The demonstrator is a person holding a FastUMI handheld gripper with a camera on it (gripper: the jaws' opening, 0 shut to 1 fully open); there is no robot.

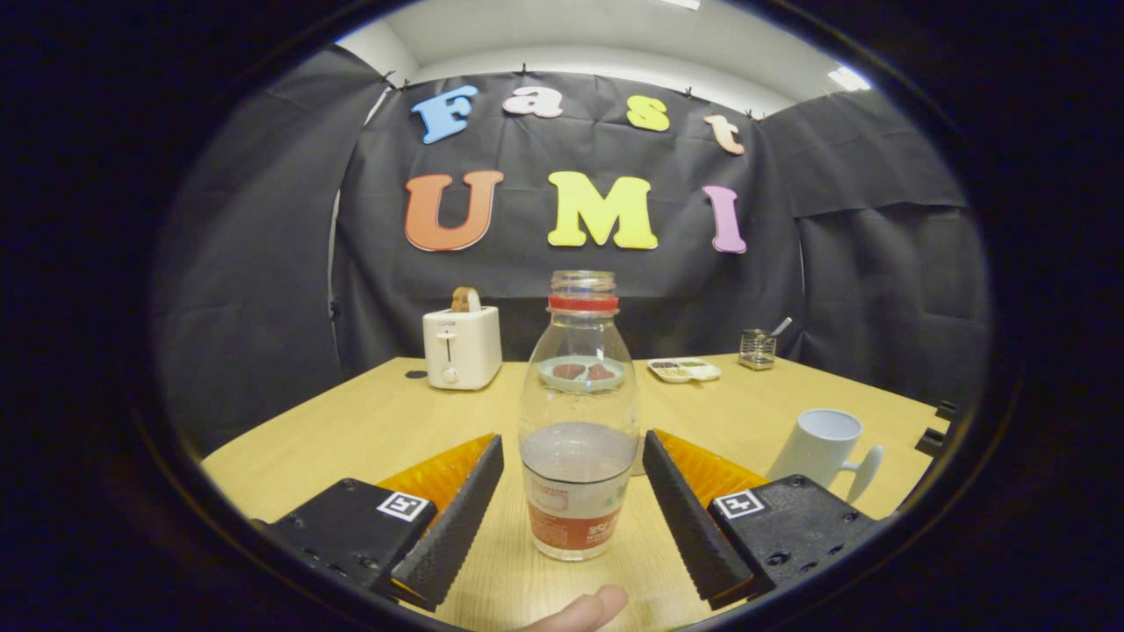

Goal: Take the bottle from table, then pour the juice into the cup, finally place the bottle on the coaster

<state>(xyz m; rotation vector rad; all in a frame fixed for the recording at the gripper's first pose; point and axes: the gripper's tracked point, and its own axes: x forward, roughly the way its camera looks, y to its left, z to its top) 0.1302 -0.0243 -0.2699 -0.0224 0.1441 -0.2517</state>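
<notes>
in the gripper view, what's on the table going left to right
toaster → bottle, standing between the open jaws of the gripper → small dish → wire holder → white cup

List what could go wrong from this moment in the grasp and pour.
1. The bottle stands uncapped between the open gripper fingers, neither touching it; an uneven close could tip it and spill the juice.
2. The cup sits off to the right, so the open bottle may slosh while being carried over.
3. A fingertip lies just under the bottle, near the closing path.
</notes>
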